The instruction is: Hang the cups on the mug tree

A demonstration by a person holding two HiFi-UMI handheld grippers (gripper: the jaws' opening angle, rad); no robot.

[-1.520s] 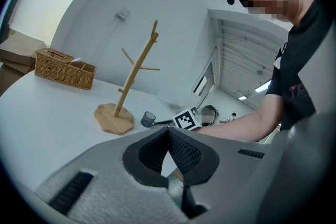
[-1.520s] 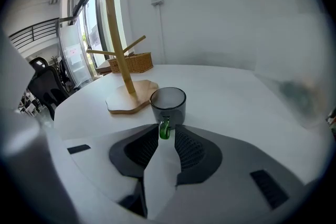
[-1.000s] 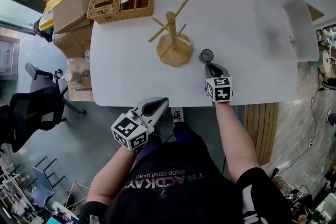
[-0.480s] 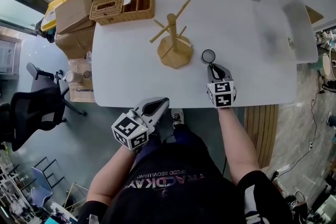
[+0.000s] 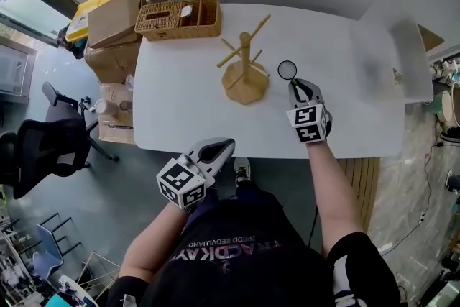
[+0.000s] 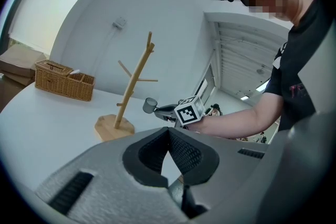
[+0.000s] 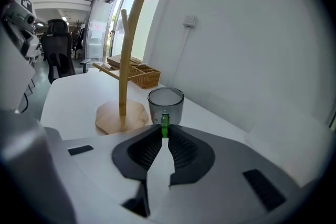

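Right tongs (image 7: pixel 165 136) pinched the green handle (image 7: pixel 165 124) of the grey glass cup (image 7: pixel 166 104), bound for the wooden mug tree (image 5: pixel 245 67); left tongs (image 6: pixel 168 136) idled, pressed together.

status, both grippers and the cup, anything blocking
Left gripper shut, empty, off the table's near edge. Right gripper shut on cup handle, beside mug tree. Tree bare, path clear.

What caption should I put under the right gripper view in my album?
Right gripper pinches the grey cup by its green handle, wooden mug tree close by on the white table.
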